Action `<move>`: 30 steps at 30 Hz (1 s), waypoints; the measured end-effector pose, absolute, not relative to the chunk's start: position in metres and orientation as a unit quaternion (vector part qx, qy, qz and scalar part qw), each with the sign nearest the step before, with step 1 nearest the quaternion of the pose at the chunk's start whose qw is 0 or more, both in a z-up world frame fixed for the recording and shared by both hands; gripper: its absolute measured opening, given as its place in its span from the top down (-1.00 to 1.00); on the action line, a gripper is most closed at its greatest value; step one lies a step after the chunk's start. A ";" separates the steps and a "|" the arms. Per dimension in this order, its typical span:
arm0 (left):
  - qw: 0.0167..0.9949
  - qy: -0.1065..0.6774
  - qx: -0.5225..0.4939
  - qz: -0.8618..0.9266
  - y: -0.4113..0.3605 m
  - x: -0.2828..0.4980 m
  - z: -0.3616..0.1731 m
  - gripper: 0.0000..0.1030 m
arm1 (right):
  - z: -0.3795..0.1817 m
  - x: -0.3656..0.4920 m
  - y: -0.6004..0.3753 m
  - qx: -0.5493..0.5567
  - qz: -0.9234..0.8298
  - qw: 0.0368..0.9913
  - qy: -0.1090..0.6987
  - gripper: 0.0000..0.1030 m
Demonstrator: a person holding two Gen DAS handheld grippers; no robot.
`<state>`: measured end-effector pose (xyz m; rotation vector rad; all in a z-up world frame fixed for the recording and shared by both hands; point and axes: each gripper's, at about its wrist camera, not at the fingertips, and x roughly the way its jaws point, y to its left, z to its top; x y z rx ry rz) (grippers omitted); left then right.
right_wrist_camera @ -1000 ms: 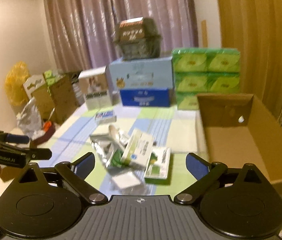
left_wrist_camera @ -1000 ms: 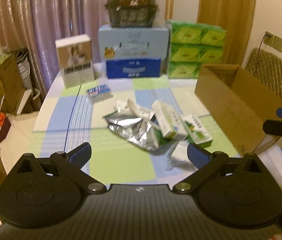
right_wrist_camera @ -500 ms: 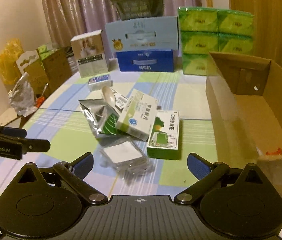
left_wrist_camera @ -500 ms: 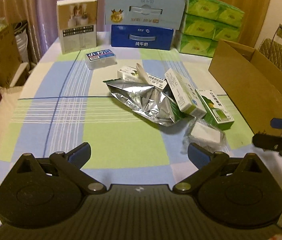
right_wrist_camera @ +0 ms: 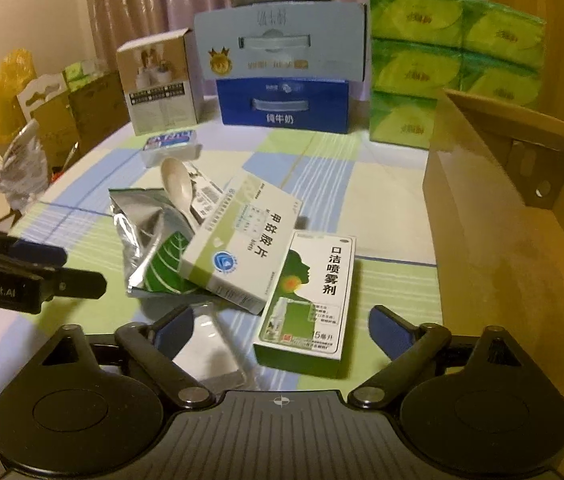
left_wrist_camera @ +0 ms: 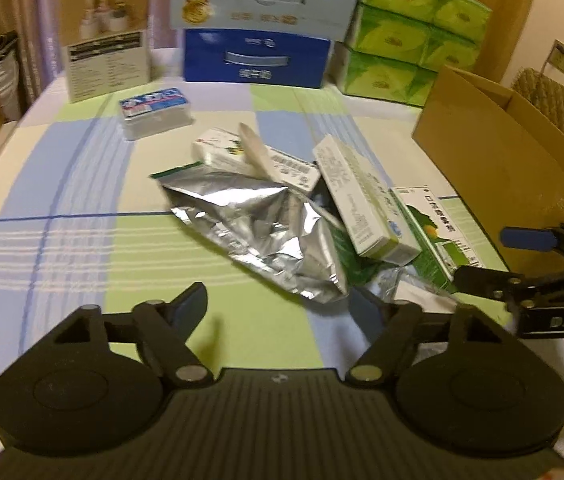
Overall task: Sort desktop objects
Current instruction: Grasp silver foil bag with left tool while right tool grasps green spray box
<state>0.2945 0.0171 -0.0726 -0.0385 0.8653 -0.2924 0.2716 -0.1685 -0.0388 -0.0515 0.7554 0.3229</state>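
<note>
A heap lies mid-table: a crumpled silver foil pouch [left_wrist_camera: 265, 224] [right_wrist_camera: 141, 232], a white-and-green medicine box [left_wrist_camera: 362, 196] [right_wrist_camera: 241, 248] leaning on it, a green spray box [left_wrist_camera: 434, 232] [right_wrist_camera: 310, 300], a white spoon [right_wrist_camera: 175, 184] and a clear plastic packet [right_wrist_camera: 209, 348]. My left gripper [left_wrist_camera: 286, 304] is open, low over the cloth just short of the pouch. Nothing sits between the fingers of my open right gripper [right_wrist_camera: 279, 324], which hangs over the near end of the spray box and the packet. Each gripper shows at the edge of the other's view [left_wrist_camera: 498, 260] [right_wrist_camera: 65, 268].
An open cardboard box [left_wrist_camera: 502, 160] [right_wrist_camera: 502, 220] stands at the right. A small blue-topped pack [left_wrist_camera: 153, 112] lies at the back left. Along the far edge stand a white carton [left_wrist_camera: 105, 36], blue cartons [left_wrist_camera: 257, 56] and green tissue packs [left_wrist_camera: 410, 40].
Both grippers have come forward and down toward the heap, which now fills more of each view. The objects on the table have not moved.
</note>
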 end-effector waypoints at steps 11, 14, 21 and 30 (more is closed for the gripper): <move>0.890 0.411 -0.039 -0.194 -0.002 0.321 -0.080 0.20 | -0.048 0.293 -0.175 -0.004 0.158 0.911 0.381 -0.57; 0.882 0.421 -0.053 -0.204 -0.006 0.328 -0.085 0.20 | -0.048 0.295 -0.175 -0.003 0.157 0.911 0.381 -0.57; 0.863 0.466 -0.030 -0.193 0.002 0.326 -0.097 0.57 | -0.051 0.297 -0.177 -0.003 0.153 0.909 0.388 -0.55; 0.876 0.463 -0.021 -0.132 0.062 0.304 -0.082 0.72 | -0.046 0.297 -0.174 0.009 0.154 0.910 0.385 -0.54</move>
